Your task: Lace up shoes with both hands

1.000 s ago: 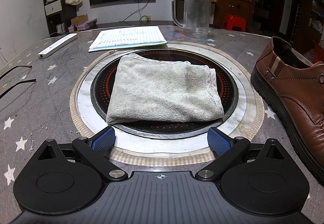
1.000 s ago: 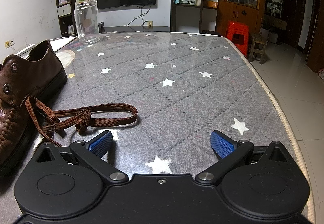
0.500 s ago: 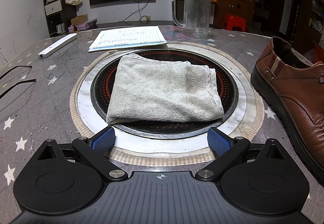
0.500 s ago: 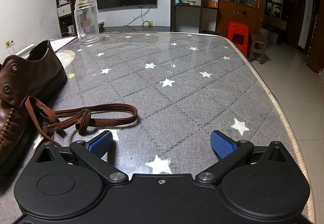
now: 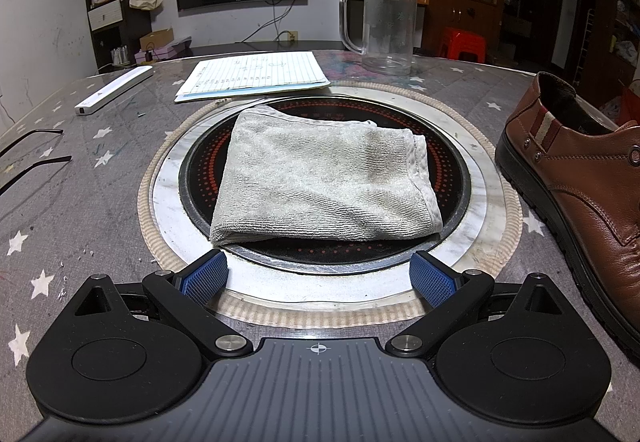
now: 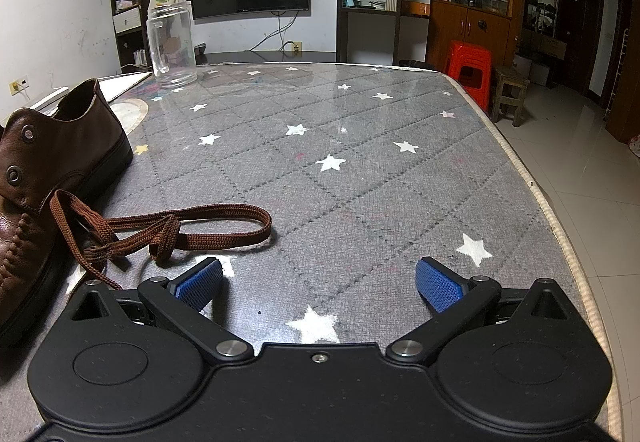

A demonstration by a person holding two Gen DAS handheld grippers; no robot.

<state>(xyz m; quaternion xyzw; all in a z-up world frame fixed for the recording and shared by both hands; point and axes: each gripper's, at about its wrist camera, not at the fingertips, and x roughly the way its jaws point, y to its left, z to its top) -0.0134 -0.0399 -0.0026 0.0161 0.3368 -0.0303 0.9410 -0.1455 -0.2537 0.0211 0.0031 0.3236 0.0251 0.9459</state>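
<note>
A brown leather shoe (image 5: 580, 182) stands at the right edge of the left wrist view, heel away from me; the same shoe (image 6: 44, 170) fills the left edge of the right wrist view. Its brown lace (image 6: 168, 230) trails loose over the grey star-patterned table, just ahead and left of my right gripper (image 6: 320, 280). That gripper is open, blue pads wide apart, nothing between them. My left gripper (image 5: 318, 276) is open too, low over the table in front of the round cooktop, with the shoe to its right.
A folded grey towel (image 5: 324, 178) lies on the round black cooktop (image 5: 452, 178). Behind it are a lined paper pad (image 5: 252, 76), a clear mug (image 5: 386, 26) and a white bar (image 5: 114, 90). The table's right edge (image 6: 552, 210) drops to a tiled floor.
</note>
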